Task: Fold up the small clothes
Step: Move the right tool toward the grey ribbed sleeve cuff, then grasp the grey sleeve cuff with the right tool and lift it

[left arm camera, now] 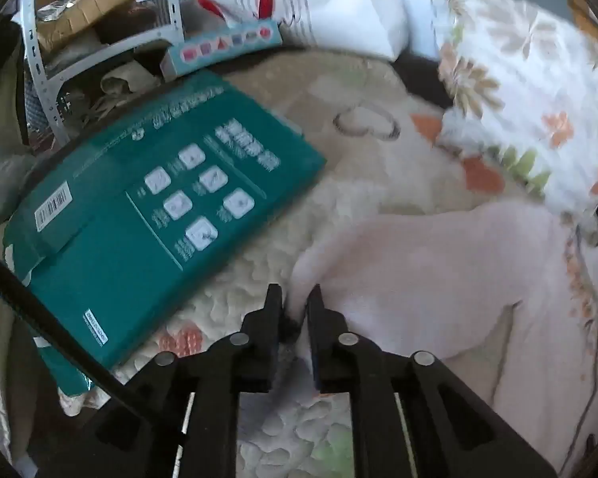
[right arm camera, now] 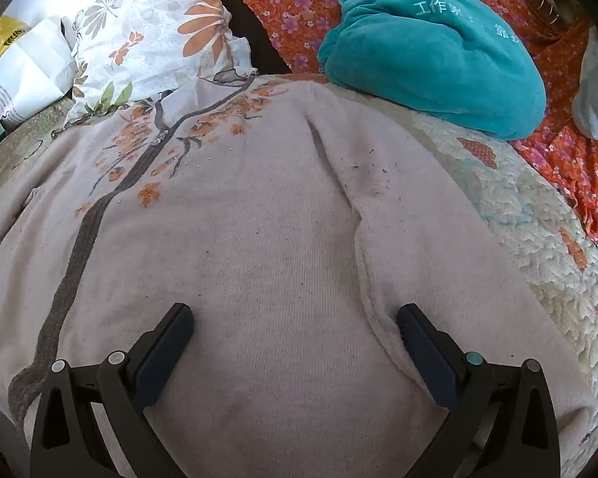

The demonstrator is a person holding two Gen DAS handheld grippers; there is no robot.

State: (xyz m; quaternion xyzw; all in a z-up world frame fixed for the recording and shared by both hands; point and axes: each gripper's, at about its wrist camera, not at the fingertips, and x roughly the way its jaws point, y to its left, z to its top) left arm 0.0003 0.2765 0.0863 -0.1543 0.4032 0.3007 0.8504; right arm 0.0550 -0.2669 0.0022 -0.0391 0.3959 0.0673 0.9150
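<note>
A pale pink knit sweater (right arm camera: 259, 247) with an orange flower print and a grey stripe lies spread on a quilted bedspread. In the left wrist view the sweater (left arm camera: 438, 275) has one edge lifted. My left gripper (left arm camera: 295, 302) is shut on that edge of the sweater. My right gripper (right arm camera: 295, 318) is open wide just above the sweater's body, with one finger (right arm camera: 418, 338) at the fold of a sleeve. It holds nothing.
A teal flat box (left arm camera: 159, 207) lies on the bedspread (left arm camera: 358, 159) left of the sweater. A floral pillow (left arm camera: 530, 91), a white pillow (left arm camera: 319, 4) and a metal shelf (left arm camera: 48, 59) stand behind. A teal fleece bundle (right arm camera: 430, 55) and orange floral fabric (right arm camera: 558, 159) lie far right.
</note>
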